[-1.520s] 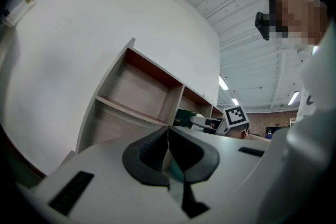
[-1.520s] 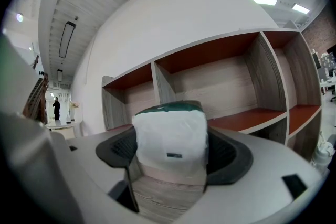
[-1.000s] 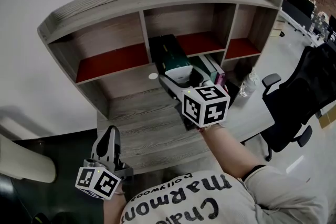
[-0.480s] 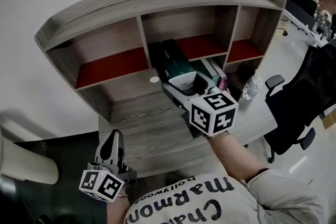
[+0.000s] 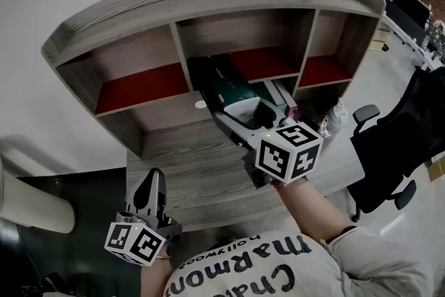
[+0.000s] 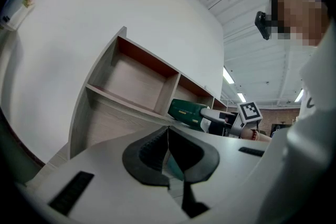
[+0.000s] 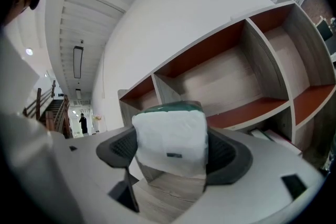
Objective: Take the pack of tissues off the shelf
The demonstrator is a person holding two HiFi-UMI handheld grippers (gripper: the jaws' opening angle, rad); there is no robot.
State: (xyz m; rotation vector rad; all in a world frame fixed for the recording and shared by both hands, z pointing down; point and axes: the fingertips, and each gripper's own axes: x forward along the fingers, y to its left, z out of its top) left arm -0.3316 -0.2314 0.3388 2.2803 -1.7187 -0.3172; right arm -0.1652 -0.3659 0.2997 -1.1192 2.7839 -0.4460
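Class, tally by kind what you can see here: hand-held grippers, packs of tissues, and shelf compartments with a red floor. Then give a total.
grippers: 2, the left gripper and the right gripper
pack of tissues: 1, held in the right gripper's jaws
red-floored shelf compartments: 3
total: 6

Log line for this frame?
right gripper: shut on green-and-white tissue pack | left gripper: shut, empty | pack: at grey wooden shelf middle bay
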